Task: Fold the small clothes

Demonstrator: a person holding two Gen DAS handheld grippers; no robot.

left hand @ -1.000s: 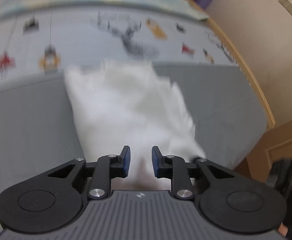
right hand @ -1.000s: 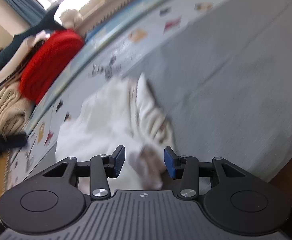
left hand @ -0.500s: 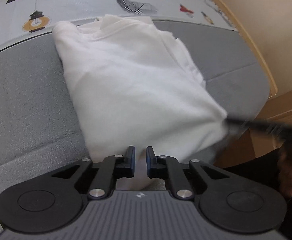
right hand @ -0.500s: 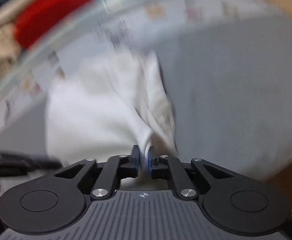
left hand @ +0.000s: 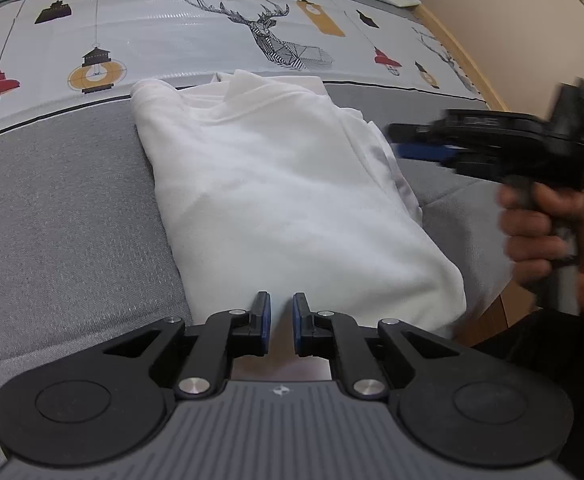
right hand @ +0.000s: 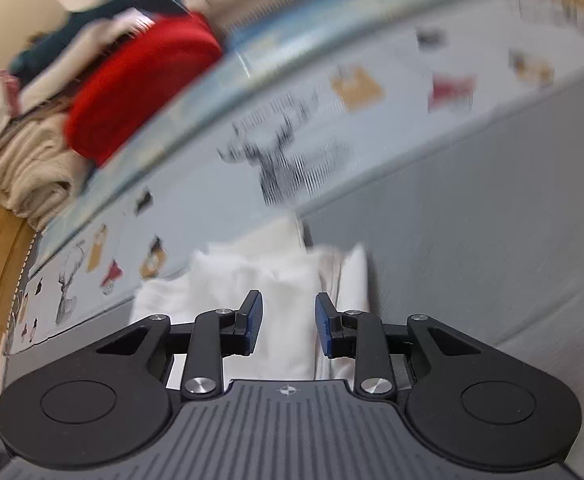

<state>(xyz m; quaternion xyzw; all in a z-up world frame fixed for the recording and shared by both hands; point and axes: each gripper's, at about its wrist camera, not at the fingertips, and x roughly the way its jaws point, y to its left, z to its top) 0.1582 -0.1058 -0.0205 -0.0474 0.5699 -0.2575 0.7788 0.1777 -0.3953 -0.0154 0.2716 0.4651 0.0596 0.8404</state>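
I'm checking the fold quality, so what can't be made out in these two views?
- Near hem of the white garment: left wrist view, hidden behind the left hand-held gripper, so a grip cannot be confirmed.
- Garment's lower part: right wrist view, covered by the right hand-held gripper.
- Clothes pile and bedsheet print: right wrist view, motion-blurred.
- Garment's underside layers: hidden in both.

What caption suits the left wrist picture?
White garment lies folded on the grey bedspread; right gripper hovers beside it.

Grey bed (left hand: 60, 216) under folded white garment (left hand: 284, 192), clothes pile (right hand: 92, 100).
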